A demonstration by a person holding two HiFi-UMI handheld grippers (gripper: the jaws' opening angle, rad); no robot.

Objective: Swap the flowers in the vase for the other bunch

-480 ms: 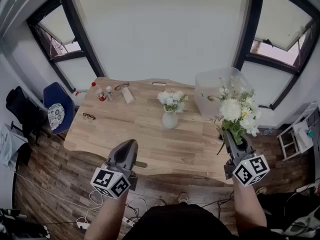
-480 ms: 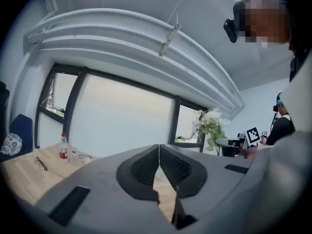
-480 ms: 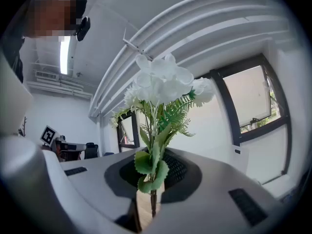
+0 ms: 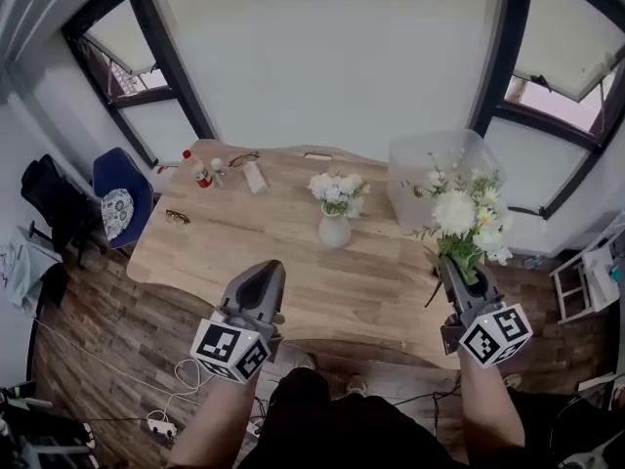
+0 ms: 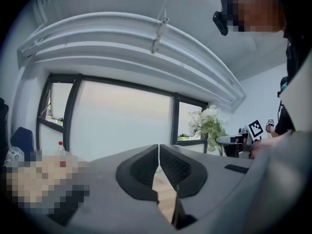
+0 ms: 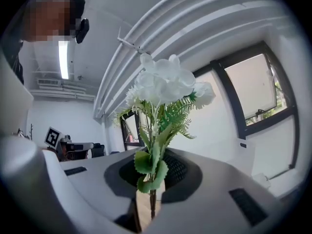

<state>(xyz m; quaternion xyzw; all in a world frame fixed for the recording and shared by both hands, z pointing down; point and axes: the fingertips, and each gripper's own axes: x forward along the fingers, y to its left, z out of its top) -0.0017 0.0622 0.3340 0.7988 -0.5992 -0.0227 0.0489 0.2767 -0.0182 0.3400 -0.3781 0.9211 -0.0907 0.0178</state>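
Stems of the spare bunch [image 4: 464, 215] sat clamped in the right gripper [image 4: 447, 265], clear of the vase [image 4: 334, 231], leaving the left gripper [image 4: 266, 270], shut and empty, seemingly for its old flowers [image 4: 335, 189].

The left gripper [image 4: 265, 268] and right gripper [image 4: 447, 266] are alike: smooth grey shells tapering to a blunt tip, with black ribbed pads [image 5: 142, 169] inside the jaws and flat black insets [image 6: 246, 206] on the flanks. Each ends in a white cube [image 4: 230, 348] printed with black square markers. The person wears a black top [image 4: 361, 436] with the forearms [image 4: 486, 408] uncovered.
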